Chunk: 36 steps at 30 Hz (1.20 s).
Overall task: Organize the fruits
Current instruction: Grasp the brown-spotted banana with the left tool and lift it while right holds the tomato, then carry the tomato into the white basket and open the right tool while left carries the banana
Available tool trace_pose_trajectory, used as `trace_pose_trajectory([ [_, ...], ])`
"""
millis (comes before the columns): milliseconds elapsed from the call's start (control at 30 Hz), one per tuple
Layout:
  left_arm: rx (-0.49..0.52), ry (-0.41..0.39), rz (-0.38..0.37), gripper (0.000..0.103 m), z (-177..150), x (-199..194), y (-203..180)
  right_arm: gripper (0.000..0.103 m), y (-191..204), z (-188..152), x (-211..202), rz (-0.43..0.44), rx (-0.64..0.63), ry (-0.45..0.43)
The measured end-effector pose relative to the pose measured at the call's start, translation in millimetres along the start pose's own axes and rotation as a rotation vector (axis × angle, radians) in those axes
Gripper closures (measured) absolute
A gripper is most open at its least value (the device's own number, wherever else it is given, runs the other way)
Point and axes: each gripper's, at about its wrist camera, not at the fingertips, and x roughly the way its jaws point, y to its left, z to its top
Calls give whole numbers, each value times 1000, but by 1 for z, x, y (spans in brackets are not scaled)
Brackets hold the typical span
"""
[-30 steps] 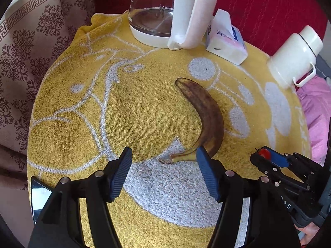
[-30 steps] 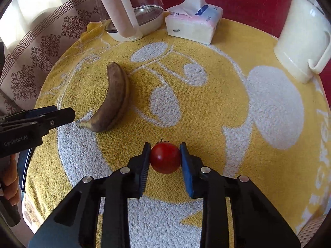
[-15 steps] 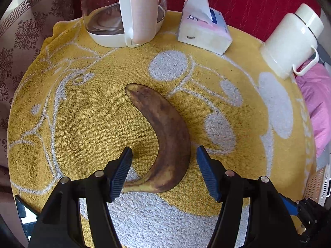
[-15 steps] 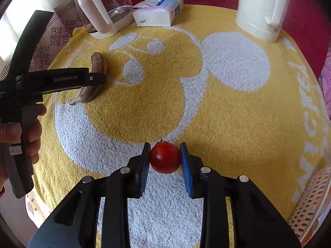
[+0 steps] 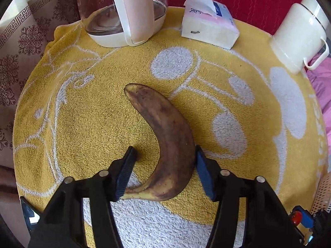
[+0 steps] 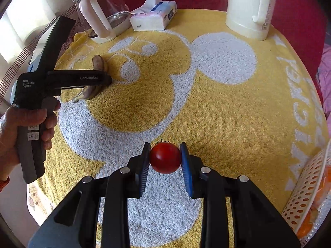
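While the left gripper (image 5: 164, 172) stands spread wide around the browned banana (image 5: 165, 144) lying on the yellow towel (image 5: 82, 124) (its right pad touching the peel), the right gripper (image 6: 165, 166) is clamped on a red tomato (image 6: 165, 158), held above the towel near a white perforated basket (image 6: 306, 190).

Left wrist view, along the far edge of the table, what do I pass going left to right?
Glass kettle → tissue pack → cream jug.
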Motion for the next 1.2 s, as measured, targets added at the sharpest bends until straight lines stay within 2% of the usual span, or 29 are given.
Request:
trace_pose_trajectory([
  [33,9,-2,-25,64,0,-1,-1,74,-1,0,-2,1,-1,-3],
  [67,24,-4,-39,69,0,-3,-3,74,-2,-1,-3,2,-1,-6],
  [133,46,-4,-34,70,-1,-6,-6,74,-4,-1,-6,5,-1,-12],
  [333,28,-22,-132,71,-15,-29,-6,74,-14,-3,-22,13,14,-39],
  [500,22,-33,-186,71,-27,-59,-23,74,-23,-11,-38,16,32,-60],
  [600,27,-46,-200,71,-45,-76,-28,74,-27,-16,-48,20,46,-75],
  [933,64,-70,-226,71,-65,-115,-58,74,-51,-36,-81,52,115,-112],
  [1200,98,-90,-233,71,-81,-138,-90,74,-84,-59,-116,15,157,-149],
])
